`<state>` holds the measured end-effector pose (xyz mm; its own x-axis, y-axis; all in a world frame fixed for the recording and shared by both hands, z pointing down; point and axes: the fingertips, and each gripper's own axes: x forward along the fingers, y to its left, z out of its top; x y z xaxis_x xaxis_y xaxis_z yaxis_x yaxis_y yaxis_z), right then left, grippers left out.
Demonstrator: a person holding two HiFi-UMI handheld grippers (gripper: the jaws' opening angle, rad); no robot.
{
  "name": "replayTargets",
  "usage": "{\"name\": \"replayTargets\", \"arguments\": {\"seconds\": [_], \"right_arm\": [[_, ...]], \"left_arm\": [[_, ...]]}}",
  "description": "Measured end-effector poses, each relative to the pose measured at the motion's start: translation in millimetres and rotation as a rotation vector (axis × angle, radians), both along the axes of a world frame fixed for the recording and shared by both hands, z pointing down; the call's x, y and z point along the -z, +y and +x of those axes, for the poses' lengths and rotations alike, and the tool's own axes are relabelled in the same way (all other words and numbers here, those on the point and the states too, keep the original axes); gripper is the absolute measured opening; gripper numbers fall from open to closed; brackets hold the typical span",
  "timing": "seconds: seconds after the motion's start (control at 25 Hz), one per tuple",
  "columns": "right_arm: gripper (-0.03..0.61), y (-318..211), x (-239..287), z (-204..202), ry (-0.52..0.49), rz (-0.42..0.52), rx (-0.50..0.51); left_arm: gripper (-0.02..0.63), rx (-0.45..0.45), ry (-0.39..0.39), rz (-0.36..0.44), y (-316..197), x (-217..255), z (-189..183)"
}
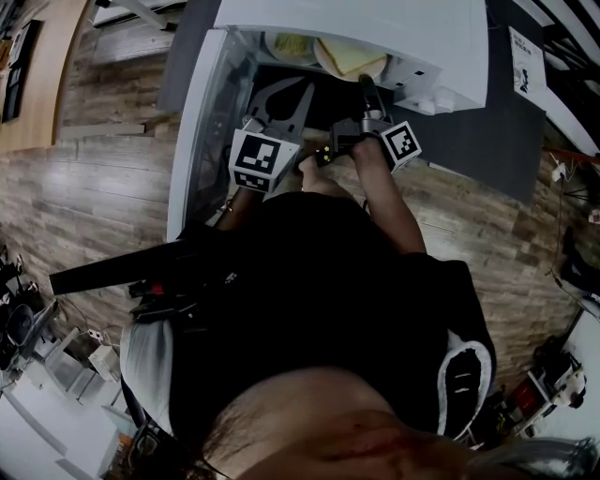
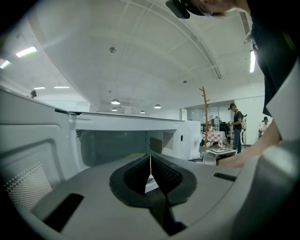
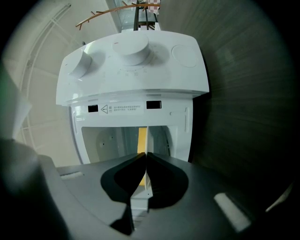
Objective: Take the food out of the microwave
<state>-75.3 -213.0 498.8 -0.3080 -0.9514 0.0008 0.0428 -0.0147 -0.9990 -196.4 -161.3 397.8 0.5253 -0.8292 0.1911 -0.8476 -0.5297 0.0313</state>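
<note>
Food (image 1: 354, 58) sits on a plate (image 1: 330, 64) in the mouth of the open microwave (image 1: 394, 23), where the right gripper (image 1: 367, 86) has its fingers clamped on the rim and the left gripper (image 1: 306, 94) is closed on nothing, so that lone thin pinch may let the plate tip and spill.

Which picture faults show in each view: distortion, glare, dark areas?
Head view: the lens bows the brown wooden floor; the person's black top darkens the middle. Left gripper view: white ceiling curves, strip lights glare, corners black. Right gripper view: rolled, so the white microwave looks upended; corners dark.
</note>
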Motion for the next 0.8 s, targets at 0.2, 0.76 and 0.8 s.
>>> {"name": "replayTargets", "arguments": {"seconds": [0.2, 0.76, 0.8], "right_arm": [[0.006, 10, 2, -4, 0.009, 0.008, 0.017], [0.009, 22, -2, -12, 0.032, 0.037, 0.047], [0.009, 22, -2, -12, 0.031, 0.040, 0.047]], "left_arm": [[0.008, 0.008, -0.003, 0.007, 7, 2, -2], [0.008, 0.012, -0.002, 0.015, 14, -9, -8], [0.008, 0.012, -0.001, 0.015, 14, -9, -8]]}}
